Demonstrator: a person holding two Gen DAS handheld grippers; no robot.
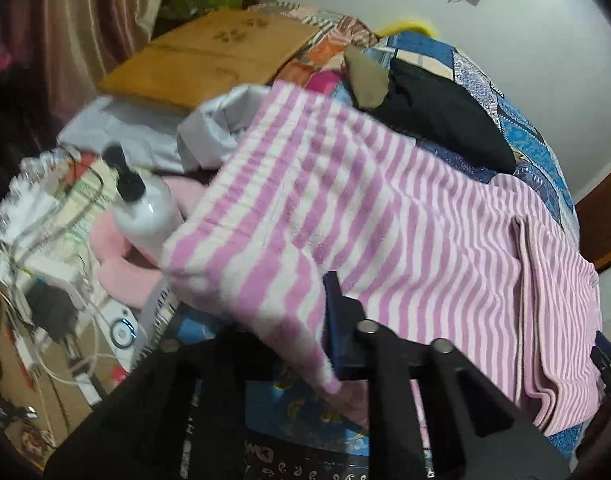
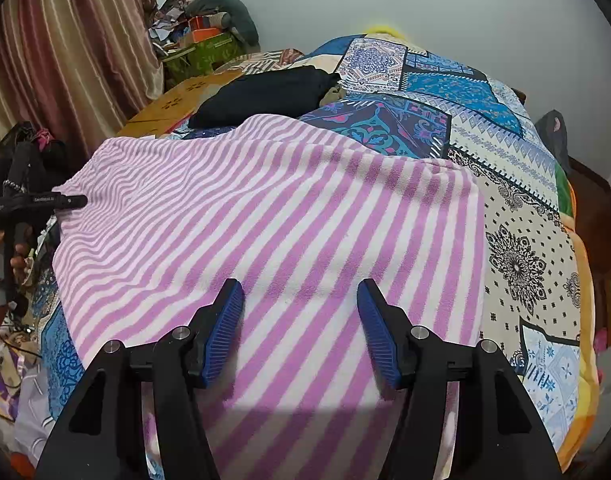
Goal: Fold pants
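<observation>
Two views showed the pink-and-white striped pants (image 2: 265, 240) spread over the patchwork bedspread (image 2: 517, 216). In the left wrist view, lifted fleece hid one finger of the left gripper (image 1: 325, 344) and much of the cluttered left side was blurred. That gripper pinched a raised corner of the soft, fuzzy cloth. The right gripper (image 2: 301, 332) hovered near, its ribbed blue pads (image 2: 225, 328) wide apart above the flat fabric. A dark folded garment (image 2: 265, 92) lay farther back.
</observation>
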